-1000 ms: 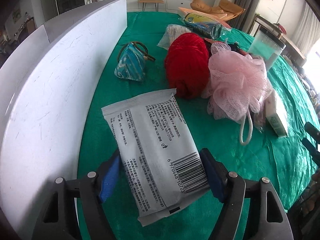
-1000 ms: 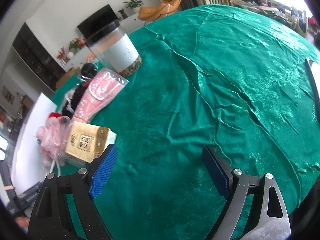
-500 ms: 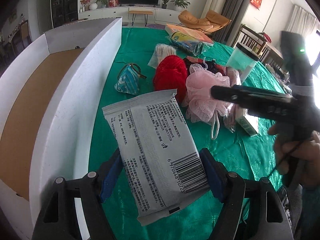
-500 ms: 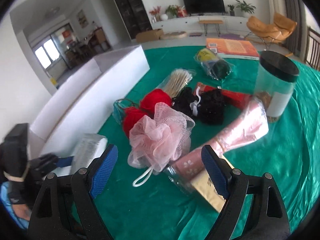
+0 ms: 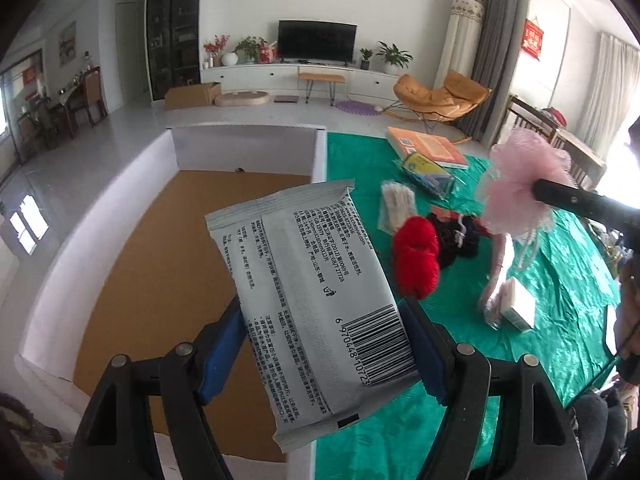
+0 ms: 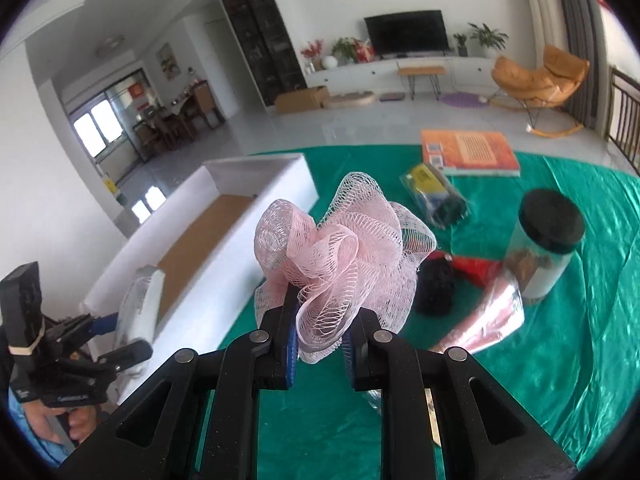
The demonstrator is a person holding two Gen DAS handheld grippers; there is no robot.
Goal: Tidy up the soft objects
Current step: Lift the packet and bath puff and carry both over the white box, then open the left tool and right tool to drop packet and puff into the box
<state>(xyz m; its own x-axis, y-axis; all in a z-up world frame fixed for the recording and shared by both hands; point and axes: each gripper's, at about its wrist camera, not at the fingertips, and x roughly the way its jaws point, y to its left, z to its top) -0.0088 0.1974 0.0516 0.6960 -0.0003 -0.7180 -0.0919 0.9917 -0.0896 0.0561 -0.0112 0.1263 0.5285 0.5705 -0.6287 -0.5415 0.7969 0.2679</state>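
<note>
Pink mesh-net bath pouf (image 6: pixel 340 256), glossy green tablecloth (image 6: pixel 540 360), matt plastic wipes pack (image 5: pixel 320 300)

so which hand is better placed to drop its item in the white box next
Left, probably. The left gripper holds the wipes pack right at the white box wall, above its brown floor. The right gripper, shut on the pink loofah, is over the green cloth beside it.

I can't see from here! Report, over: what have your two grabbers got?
Left gripper shut on wet wipes pack, held over white box. Right gripper shut on pink bath pouf, lifted above green tablecloth. Nothing blocking the box.
</note>
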